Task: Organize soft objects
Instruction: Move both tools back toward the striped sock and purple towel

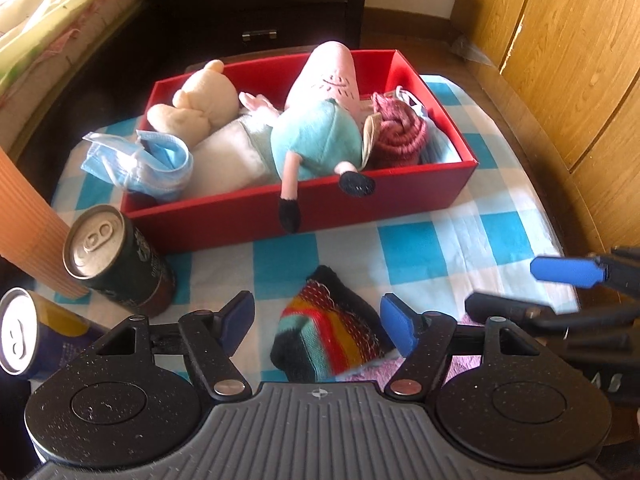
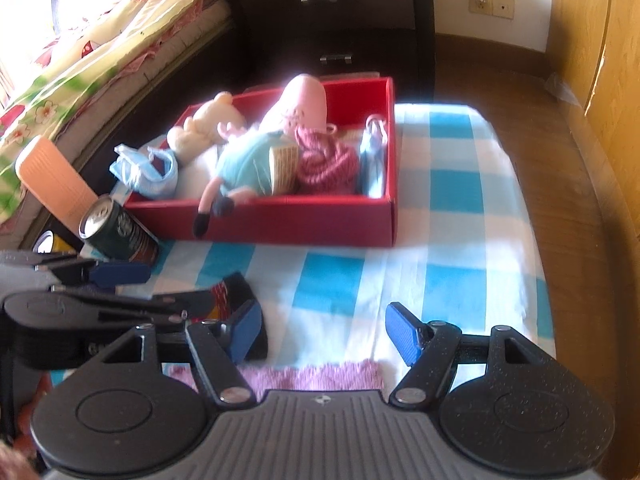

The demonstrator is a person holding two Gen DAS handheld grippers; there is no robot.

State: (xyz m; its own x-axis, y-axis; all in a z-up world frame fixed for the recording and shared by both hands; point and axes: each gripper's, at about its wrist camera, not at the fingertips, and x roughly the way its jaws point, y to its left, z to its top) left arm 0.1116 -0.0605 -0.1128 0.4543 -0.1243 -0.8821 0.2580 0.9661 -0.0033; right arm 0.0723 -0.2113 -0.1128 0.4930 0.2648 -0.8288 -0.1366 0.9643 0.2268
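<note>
Now my left gripper (image 1: 318,322), open and empty, straddles the sock (image 1: 328,332) (long axis toward the box (image 1: 400,200)); right gripper (image 2: 324,332) open, empty, farther off.

Right gripper (image 2: 324,332) spread over checked cloth (image 2: 452,216); red box (image 2: 304,224) of soft toys beyond

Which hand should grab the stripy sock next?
Probably left. The left tool is open with the stripy sock between its fingers, before the red box. The right tool faces bare cloth.
</note>
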